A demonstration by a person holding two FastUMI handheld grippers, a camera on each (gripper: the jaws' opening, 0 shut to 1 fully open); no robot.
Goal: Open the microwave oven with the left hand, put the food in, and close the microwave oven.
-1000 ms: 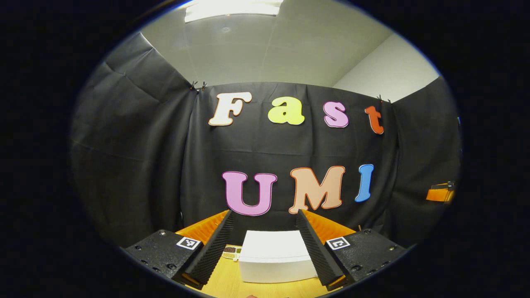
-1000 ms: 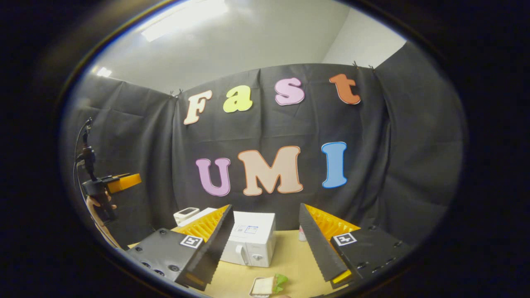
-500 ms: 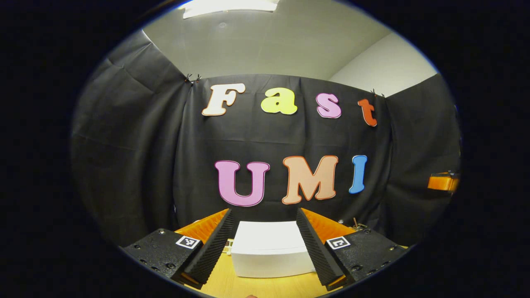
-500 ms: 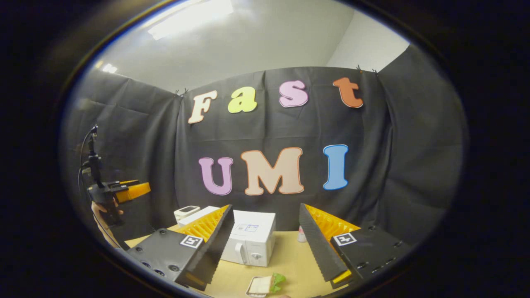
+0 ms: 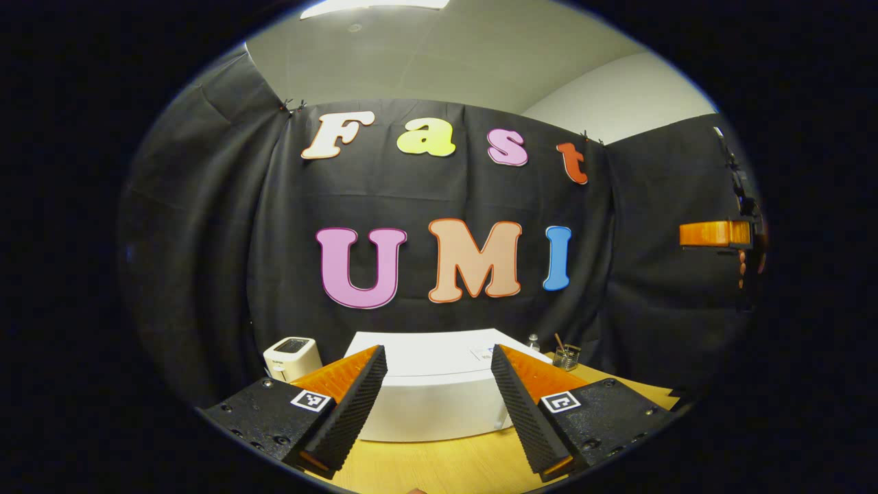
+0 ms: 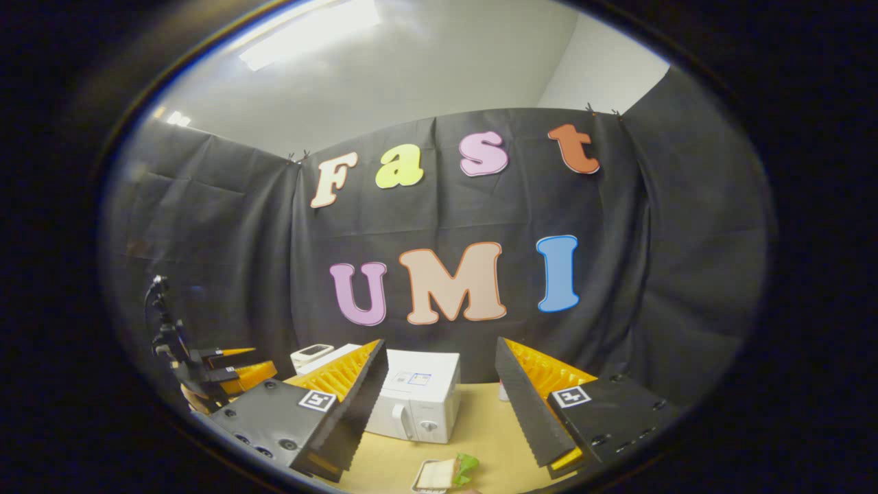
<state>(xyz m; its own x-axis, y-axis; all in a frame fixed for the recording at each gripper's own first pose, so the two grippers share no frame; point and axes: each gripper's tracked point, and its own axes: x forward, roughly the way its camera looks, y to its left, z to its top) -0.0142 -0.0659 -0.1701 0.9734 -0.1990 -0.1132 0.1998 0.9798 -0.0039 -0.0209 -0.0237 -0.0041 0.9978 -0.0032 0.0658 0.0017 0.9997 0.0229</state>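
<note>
In the left gripper view, the left gripper (image 5: 439,394) hangs above the table (image 5: 439,466) with its jaws spread wide and nothing between them. Just past the fingertips stands the microwave (image 5: 439,405), a white box seen from slightly above, so its top and near face show. To its left, near the wall, sits a small white appliance (image 5: 293,357). Behind the microwave on the right are a small bottle (image 5: 533,339) and a glass with sticks in it (image 5: 566,355). Far to the right the right gripper (image 5: 713,234) is held high, side-on, by a hand (image 5: 744,264).

In the right gripper view, the right gripper (image 6: 439,398) is also wide apart and empty. Closest, at the bottom edge on the table (image 6: 487,432), lies the food (image 6: 442,473), a sandwich with green leaf on a small tray. Beyond it stands the microwave (image 6: 418,398), its door shut, with handle and knob facing this way. The left gripper (image 6: 240,367) shows low at the left edge, its fingers parted.
</note>
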